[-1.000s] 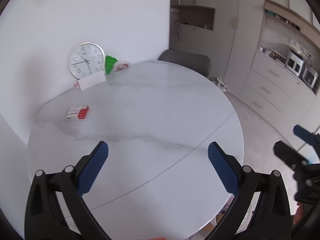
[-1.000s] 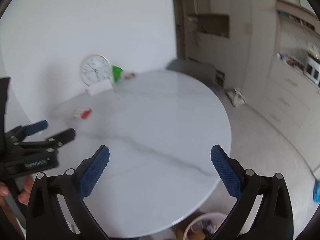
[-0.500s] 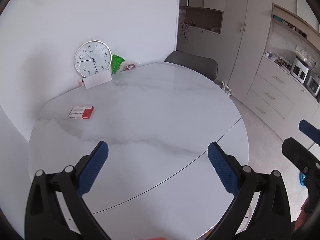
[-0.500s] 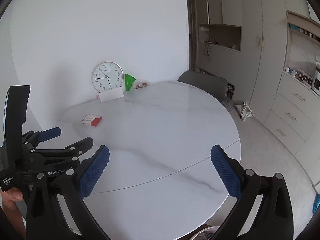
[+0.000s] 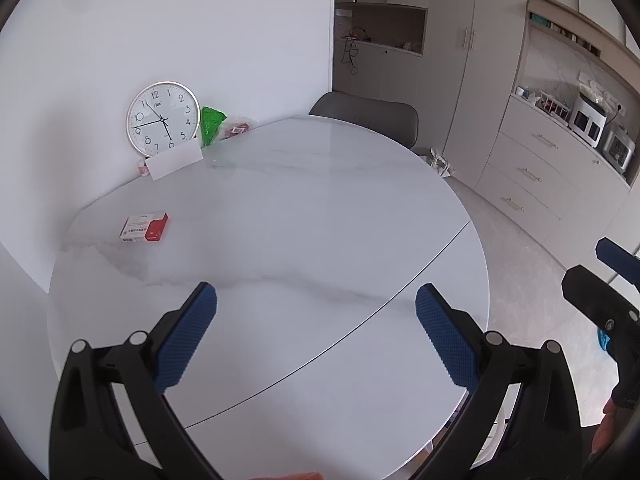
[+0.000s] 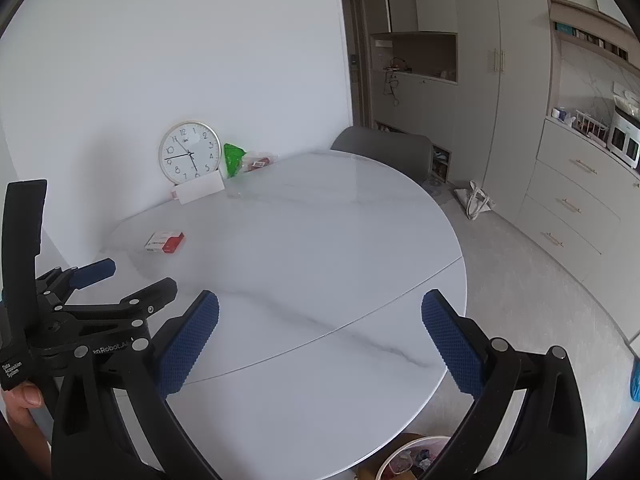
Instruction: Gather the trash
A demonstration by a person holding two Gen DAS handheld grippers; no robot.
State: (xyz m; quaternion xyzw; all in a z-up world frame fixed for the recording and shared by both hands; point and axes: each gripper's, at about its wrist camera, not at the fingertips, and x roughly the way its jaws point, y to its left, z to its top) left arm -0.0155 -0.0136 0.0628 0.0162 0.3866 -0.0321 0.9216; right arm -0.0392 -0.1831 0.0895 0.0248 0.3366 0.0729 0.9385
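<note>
two grippers, left (image 5: 316, 320) and right (image 6: 320, 328), hang over the near side of the table (image 5: 320, 220), jaws wide apart, holding nothing. farther in, a red box (image 5: 145, 229) lies on the table. a clock (image 5: 163, 119) stands at its far edge.

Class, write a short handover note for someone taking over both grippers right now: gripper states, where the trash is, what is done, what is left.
Left gripper: open, empty, over the near part of the round marble table.
Right gripper: open, empty, beside it.
Trash: red-and-white box lying far left on the table; green wrapper and a clear packet with red contents at the back, next to the wall clock. A white card leans against the clock.
Bin: on the floor under the near table edge, already holding scraps.
Done: nothing picked yet. Left: everything on the table.
</note>
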